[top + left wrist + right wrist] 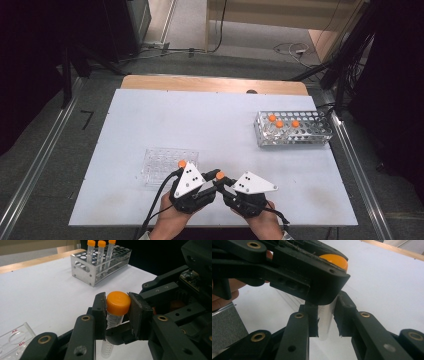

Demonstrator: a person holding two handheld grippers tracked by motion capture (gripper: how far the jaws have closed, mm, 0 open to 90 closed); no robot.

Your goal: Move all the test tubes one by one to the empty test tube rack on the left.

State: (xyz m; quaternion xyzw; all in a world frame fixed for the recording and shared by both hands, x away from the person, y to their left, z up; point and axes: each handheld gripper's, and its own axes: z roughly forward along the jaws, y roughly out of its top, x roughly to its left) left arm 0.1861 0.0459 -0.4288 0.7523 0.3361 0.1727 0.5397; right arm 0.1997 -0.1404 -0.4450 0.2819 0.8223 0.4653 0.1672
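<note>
Two grippers meet at the near edge of our bench (150, 115), a flat white board with a wooden strip along its far side. We hold a clear plastic tube (113, 320) between them: a slim, graduated cylinder with a smooth, round orange cap (118, 302), standing roughly upright just above the bench.

Our left gripper (116, 315) is clenched on the tube at the cap: its flat black fingers (100, 312) press on both sides of the cap and the neck below it. No earlier picture lets us say more of that grip. Our right gripper (325, 320) grasps the same tube lower down, on the see-through body; its fingers (343, 312) have rough, worn pads and sit tight against the printed scale. In the right gripper view the left gripper crosses above, with the orange cap peeking out over it. In the high view both grippers carry grey three-cornered plates.

Left of the grippers, just beside them, lies a clear, flat plastic well plate (167, 165) with rows of round wells and small red labels. Well apart, at the far right of the bench, stands a shiny metal rack (295, 131), box-shaped and full of round holes, holding three more orange-capped tubes (101, 255) upright in a row.
</note>
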